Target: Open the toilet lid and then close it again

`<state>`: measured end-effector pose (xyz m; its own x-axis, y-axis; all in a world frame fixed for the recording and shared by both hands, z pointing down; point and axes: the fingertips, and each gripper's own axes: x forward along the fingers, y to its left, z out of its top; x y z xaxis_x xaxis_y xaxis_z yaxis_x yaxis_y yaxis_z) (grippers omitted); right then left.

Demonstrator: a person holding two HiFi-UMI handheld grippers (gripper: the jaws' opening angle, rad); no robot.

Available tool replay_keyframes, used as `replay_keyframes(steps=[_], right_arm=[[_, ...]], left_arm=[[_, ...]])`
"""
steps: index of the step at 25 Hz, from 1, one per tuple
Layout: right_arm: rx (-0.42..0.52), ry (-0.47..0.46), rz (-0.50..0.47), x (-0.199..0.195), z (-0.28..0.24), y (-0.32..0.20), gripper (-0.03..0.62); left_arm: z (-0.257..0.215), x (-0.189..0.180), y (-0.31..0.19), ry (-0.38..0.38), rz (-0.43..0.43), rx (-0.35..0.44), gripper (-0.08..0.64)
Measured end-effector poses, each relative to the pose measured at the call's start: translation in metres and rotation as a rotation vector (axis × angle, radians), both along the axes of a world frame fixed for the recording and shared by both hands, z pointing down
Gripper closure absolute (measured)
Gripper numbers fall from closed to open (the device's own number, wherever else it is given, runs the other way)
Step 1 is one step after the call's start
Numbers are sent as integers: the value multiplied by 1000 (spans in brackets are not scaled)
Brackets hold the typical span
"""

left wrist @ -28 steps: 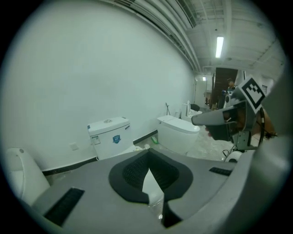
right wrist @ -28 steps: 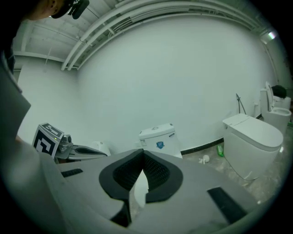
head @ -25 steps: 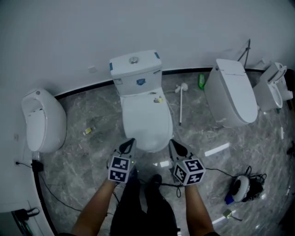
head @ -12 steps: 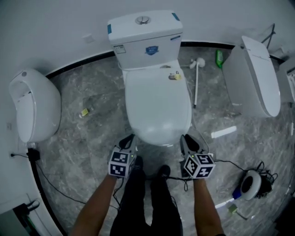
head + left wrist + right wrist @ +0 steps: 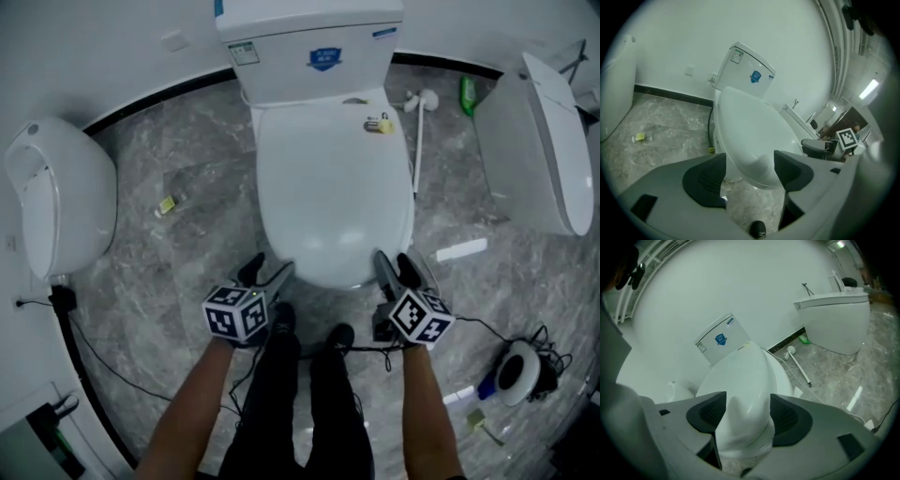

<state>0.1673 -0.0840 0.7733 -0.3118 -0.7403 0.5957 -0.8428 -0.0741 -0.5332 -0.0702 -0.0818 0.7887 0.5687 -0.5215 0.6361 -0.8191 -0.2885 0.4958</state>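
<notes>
The white toilet stands in the middle of the head view with its lid (image 5: 333,187) down flat and the tank (image 5: 309,47) behind it. My left gripper (image 5: 267,277) is at the front left of the bowl and my right gripper (image 5: 398,272) at the front right, both close to the rim. Both pairs of jaws are opening, with nothing gripped. In the left gripper view the lid (image 5: 750,131) lies just beyond the left gripper (image 5: 749,161). In the right gripper view the lid's front (image 5: 740,380) shows between the parted jaws of the right gripper (image 5: 743,413).
A white wall fixture (image 5: 56,197) hangs at the left and a second toilet (image 5: 539,131) stands at the right. A toilet brush (image 5: 417,141), a green bottle (image 5: 467,94), a white strip (image 5: 455,250), cables and a round device (image 5: 520,370) lie on the marble floor.
Both grippers have come down and in to the toilet's front edge, and their jaws have gone from shut to open. The toilet now fills more of the head view.
</notes>
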Motion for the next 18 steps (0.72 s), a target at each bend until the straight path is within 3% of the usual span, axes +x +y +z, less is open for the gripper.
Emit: replay_keyframes(steps=[10, 18], right_arm=[[-31, -60, 33, 3, 13, -4, 299], [-44, -110, 35, 1, 9, -5, 301]], left_arm=[[18, 21, 6, 91, 89, -82, 241], [16, 22, 7, 40, 104, -84, 241]])
